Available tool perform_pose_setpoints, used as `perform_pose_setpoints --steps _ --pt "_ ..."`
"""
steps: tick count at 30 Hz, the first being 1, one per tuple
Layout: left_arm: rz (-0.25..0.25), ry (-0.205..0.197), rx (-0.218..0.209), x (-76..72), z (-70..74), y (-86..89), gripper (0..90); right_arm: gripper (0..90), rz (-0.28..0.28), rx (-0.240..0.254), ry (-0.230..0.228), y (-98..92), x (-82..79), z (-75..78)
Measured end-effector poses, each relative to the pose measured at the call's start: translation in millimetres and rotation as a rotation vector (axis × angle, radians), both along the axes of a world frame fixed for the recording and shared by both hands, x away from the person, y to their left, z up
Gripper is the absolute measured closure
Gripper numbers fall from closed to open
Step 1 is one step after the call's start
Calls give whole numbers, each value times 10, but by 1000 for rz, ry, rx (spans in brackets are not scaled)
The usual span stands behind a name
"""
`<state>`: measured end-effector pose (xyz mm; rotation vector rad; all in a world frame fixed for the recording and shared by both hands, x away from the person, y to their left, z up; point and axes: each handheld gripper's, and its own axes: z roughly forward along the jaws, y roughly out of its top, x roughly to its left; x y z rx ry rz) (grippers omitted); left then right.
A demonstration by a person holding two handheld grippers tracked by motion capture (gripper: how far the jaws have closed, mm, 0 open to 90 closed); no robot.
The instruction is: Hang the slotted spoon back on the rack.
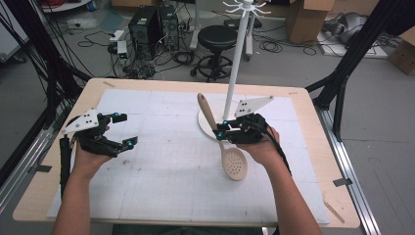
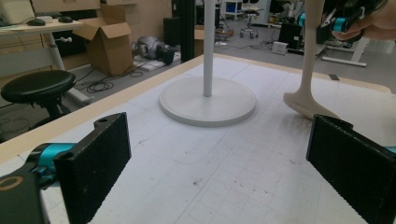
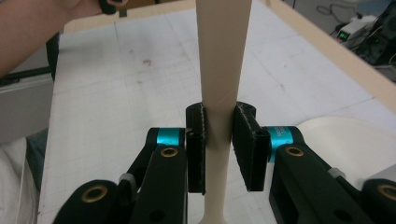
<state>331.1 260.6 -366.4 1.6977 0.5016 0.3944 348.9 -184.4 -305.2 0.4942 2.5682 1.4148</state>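
Clamping a beige slotted spoon (image 1: pixel 226 142) by its handle, right gripper (image 1: pixel 221 130) pads tight on both sides, spoon bowl seemingly just off the white mat (image 1: pixel 161 161), left gripper (image 1: pixel 125 130) jaws wide apart, holding nothing, near the stand base (image 2: pixel 208 101).

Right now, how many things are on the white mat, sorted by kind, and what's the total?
Slotted spoon, held in the right gripper: 1
White stand on a round base: 1
Total: 2

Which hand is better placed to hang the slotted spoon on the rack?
Right: the right gripper clamps the slotted spoon beside the rack; the left gripper stands open, apart.
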Motion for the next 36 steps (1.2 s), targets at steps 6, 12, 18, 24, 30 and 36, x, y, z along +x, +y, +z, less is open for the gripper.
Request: perform_pose_setpoints --steps 6,12,18,24,30,36 --pt "-2 -4 -3 -3 7 9 70 756 -11 42 -4 -102 19 85" --pt "-1 0 -4 -1 3 6 70 756 -19 56 -18 -168 20 189" --pt "0 -2 -5 -5 7 10 70 756 -31 56 -40 -244 61 289" --pt "0 2 -6 1 3 9 70 756 -45 57 -24 -358 127 444" --pt "-2 3 -4 0 -1 1 70 756 -60 65 -44 -468 177 612" --pt "3 8 -2 7 -8 10 70 756 -90 70 -65 -616 246 807"
